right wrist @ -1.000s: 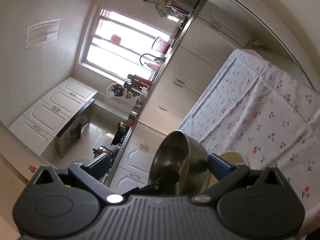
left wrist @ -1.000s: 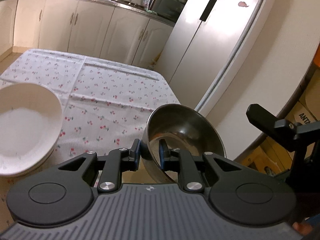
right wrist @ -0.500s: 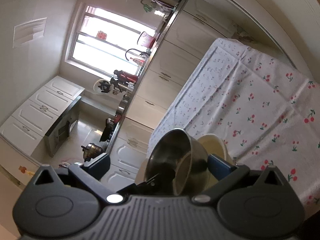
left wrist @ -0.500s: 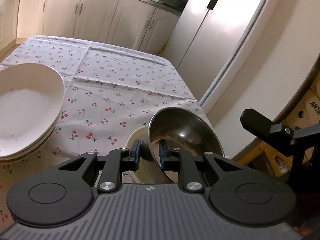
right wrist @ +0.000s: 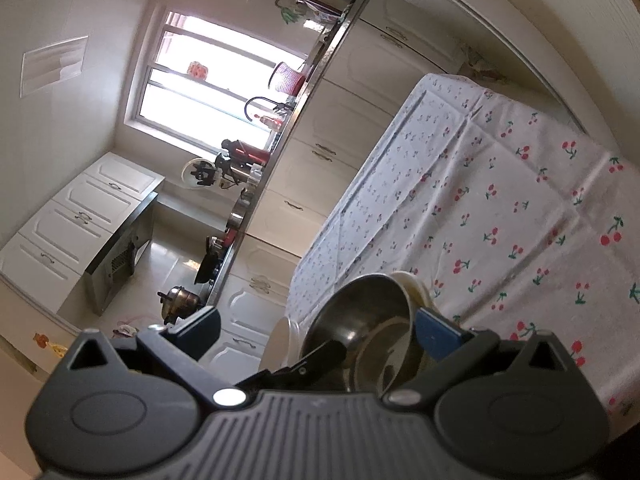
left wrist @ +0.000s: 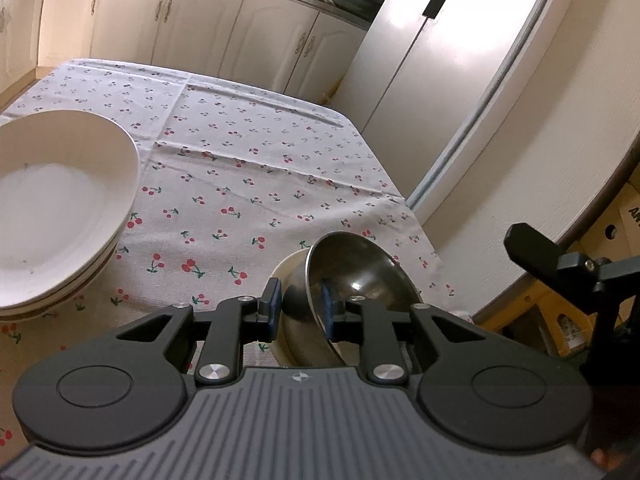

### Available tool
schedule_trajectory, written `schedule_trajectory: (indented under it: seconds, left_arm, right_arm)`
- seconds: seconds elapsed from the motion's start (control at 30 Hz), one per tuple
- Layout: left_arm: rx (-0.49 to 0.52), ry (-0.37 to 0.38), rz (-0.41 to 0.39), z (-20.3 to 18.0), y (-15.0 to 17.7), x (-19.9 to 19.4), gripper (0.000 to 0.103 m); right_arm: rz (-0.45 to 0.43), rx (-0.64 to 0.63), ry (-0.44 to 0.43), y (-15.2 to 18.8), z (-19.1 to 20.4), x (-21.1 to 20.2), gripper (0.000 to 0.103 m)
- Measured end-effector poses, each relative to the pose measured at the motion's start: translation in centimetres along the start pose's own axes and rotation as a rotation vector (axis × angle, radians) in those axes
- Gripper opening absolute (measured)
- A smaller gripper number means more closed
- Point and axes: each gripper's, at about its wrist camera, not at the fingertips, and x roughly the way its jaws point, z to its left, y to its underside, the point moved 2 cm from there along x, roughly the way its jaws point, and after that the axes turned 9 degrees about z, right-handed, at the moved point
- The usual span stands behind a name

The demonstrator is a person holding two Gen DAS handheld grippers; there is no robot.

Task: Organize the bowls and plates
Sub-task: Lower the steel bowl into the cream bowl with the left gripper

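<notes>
My left gripper [left wrist: 299, 309] has its jaws astride the rim of a steel bowl [left wrist: 360, 276], now parted a little with a gap at the left pad. The steel bowl is tilted and rests inside a cream bowl [left wrist: 286, 272] at the table's near right corner. A stack of white plates [left wrist: 60, 204] lies at the left. In the right wrist view my right gripper [right wrist: 320, 330] is open and empty, with the steel bowl [right wrist: 360, 320], the cream bowl [right wrist: 412, 288] and the left gripper's finger between its fingers.
The table carries a cherry-print cloth [left wrist: 248, 160]. Its right edge runs close to a wall and a fridge [left wrist: 460, 60]. Kitchen cabinets [left wrist: 180, 20] stand behind the table. Cardboard boxes [left wrist: 608, 232] sit on the floor at the right.
My left gripper brought the steel bowl down into the cream bowl and its jaws have widened slightly. The right gripper stayed open beside it.
</notes>
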Motion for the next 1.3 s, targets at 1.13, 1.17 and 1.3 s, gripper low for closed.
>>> schedule_trajectory:
  seconds: [1.13,1.17,1.3]
  left_arm:
    - [0.015,0.011,0.035,0.8,1.3,1.3,0.043]
    - [0.015,0.012,0.038,0.8,1.4,1.4,0.041]
    - [0.009,0.02,0.054,1.0,1.6,1.7,0.039]
  right_arm:
    - [0.033,0.019,0.113,0.0,-2.6,1.2,0.089]
    - [0.037,0.023,0.111,0.1,-2.7,1.2,0.089]
    - [0.053,0.027,0.104,0.3,-2.7,1.5,0.088]
